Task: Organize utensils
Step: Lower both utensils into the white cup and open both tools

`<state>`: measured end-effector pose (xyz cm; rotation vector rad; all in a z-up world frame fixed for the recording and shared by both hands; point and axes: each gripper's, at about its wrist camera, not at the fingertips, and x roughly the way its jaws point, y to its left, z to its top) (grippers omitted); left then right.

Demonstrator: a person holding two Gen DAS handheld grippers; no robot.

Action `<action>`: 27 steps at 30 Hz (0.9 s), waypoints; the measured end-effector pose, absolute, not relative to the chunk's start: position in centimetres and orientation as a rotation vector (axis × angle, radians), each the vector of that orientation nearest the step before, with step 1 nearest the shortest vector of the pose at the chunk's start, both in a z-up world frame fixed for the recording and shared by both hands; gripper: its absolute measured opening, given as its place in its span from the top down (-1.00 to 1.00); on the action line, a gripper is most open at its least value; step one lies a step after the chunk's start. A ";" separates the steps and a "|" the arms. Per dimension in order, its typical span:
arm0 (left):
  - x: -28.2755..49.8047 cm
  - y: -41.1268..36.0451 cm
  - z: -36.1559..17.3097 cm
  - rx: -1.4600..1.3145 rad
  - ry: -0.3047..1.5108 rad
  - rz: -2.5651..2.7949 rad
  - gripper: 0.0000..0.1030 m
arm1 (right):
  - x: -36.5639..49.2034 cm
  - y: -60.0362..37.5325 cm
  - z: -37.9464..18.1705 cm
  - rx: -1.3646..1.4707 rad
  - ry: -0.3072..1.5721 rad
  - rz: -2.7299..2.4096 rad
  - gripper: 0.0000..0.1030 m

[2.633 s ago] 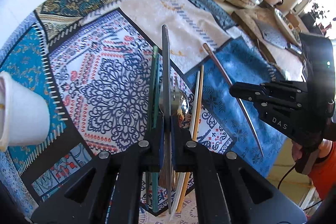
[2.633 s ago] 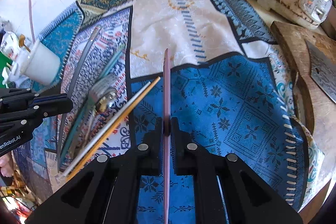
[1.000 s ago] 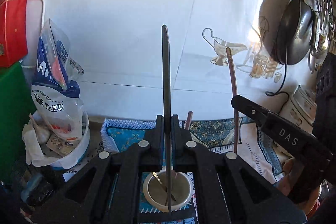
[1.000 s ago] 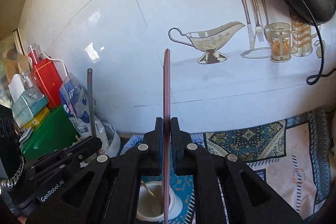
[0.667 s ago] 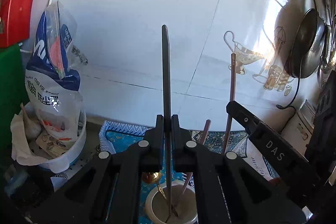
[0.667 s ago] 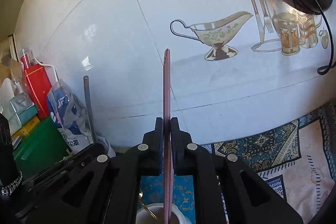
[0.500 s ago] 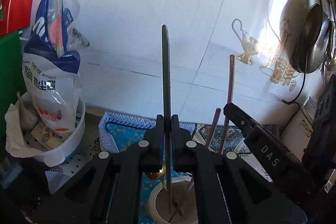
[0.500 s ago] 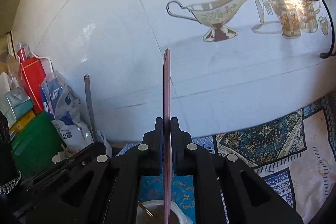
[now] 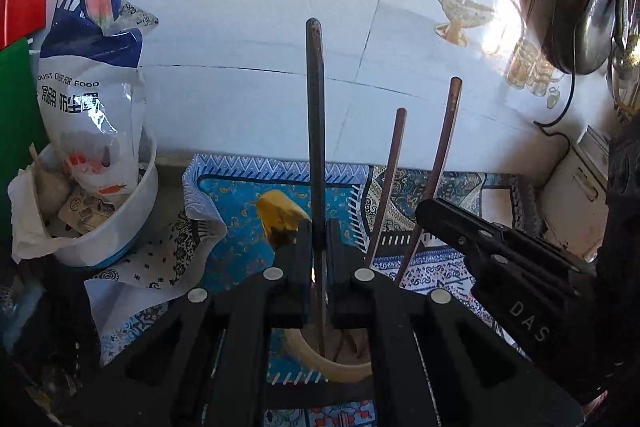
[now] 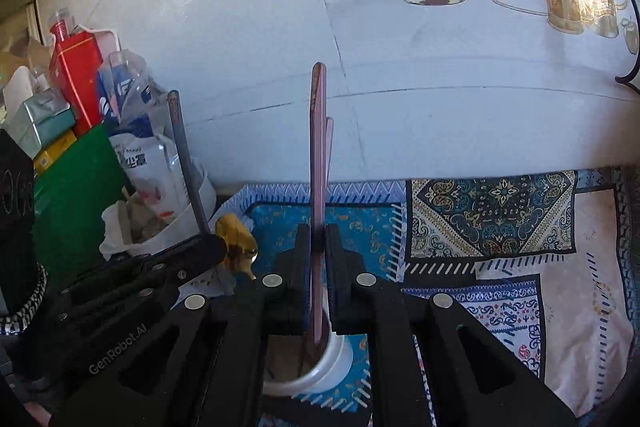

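Carefully, I'm lowering the left gripper (image 9: 316,239), clamped on a grey chopstick (image 9: 314,115), and the right gripper (image 10: 316,239), clamped on a pink chopstick (image 10: 318,155), into the cup (image 10: 320,371), fearing a tip-over.

A grey chopstick (image 9: 315,131) and two reddish-brown chopsticks (image 9: 444,147) stand upright in a white cup (image 10: 320,367).

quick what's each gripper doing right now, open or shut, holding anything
Left gripper: shut on the grey chopstick, held upright over the white cup.
Right gripper: shut on the pink chopstick, its lower end in the same cup.
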<state>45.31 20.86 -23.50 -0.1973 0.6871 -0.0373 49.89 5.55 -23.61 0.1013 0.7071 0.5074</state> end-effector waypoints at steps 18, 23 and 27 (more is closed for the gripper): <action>40.4 18.2 -18.8 -0.059 0.755 -0.055 0.79 | 45.2 3.0 -18.8 -0.039 0.811 0.564 0.70; 38.9 17.1 -17.7 -0.033 0.762 -0.079 0.58 | 43.8 0.9 -17.8 -0.031 0.808 0.532 0.67; 38.1 15.8 -17.6 -0.035 0.787 -0.121 0.40 | 42.9 -1.3 -17.6 -0.012 0.821 0.488 0.56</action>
